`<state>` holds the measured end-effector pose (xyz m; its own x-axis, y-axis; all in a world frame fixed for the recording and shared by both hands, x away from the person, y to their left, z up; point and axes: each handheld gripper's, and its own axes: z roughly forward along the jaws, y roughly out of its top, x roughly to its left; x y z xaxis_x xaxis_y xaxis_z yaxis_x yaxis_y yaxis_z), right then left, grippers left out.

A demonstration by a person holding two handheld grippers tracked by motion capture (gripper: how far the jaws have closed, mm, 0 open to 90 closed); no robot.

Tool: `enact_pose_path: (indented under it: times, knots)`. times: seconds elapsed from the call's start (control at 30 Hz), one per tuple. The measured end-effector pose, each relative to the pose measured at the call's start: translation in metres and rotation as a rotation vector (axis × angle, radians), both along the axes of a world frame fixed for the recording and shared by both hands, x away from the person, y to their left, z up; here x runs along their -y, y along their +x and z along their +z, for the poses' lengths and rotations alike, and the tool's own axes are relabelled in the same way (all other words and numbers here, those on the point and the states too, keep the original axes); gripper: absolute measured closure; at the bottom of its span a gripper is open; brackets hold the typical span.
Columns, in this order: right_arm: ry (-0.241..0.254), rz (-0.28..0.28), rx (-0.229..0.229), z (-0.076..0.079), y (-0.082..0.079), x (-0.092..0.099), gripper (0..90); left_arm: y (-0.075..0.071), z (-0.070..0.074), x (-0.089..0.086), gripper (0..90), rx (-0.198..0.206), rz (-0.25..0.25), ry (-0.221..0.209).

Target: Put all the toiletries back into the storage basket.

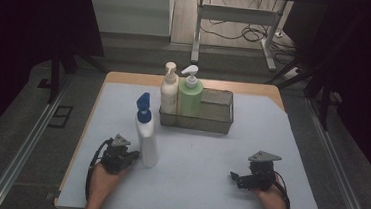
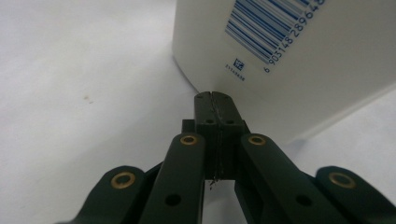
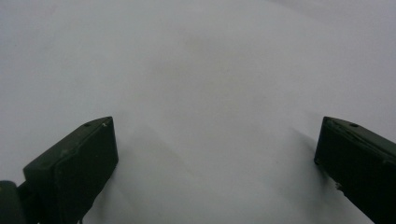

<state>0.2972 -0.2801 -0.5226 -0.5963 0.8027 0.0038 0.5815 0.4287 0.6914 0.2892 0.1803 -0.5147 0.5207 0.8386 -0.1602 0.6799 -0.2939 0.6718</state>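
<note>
A: Item one, the white bottle with the blue trigger top (image 1: 146, 134). We log it upright, just ahead of the left gripper (image 1: 132, 155), whose jaws are pressed together with nothing between them, tips at the bottle's lower wall; touching or a hair short, we cannot tell. The barcode (image 2: 275, 28) faces that gripper.

B: Item two, the right gripper (image 1: 235, 177): jaws spread wide, nothing between them, bare mat beneath, well off to the right of the bottle.

A: Risk entry. We judge the bottle tall and narrow-footed; a push from closed tips low on its wall could slide it or tip it away from the gripper. The jaws would need to open before any hold.

B: Beyond the left gripper, item three: a wire basket (image 1: 222, 122) holding a cream pump bottle (image 1: 169, 90) and a green pump bottle (image 1: 190, 95), both upright at its left end.

A: Surface: pale mat (image 1: 209, 156) over a wooden table (image 1: 125, 77). Room: dim, dark curtains at the sides, a metal stand (image 1: 240, 18) and floor cables (image 1: 249, 34) behind.
</note>
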Motion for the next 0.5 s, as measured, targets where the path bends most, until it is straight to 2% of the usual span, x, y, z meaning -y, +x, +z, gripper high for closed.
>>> enact_pose_path:
  times: [0.5]
  knots:
    - [-0.001,0.0,0.0,0.0,0.0,0.0,0.0,-0.004,0.001,0.026,89.4,0.005,-0.096,0.034]
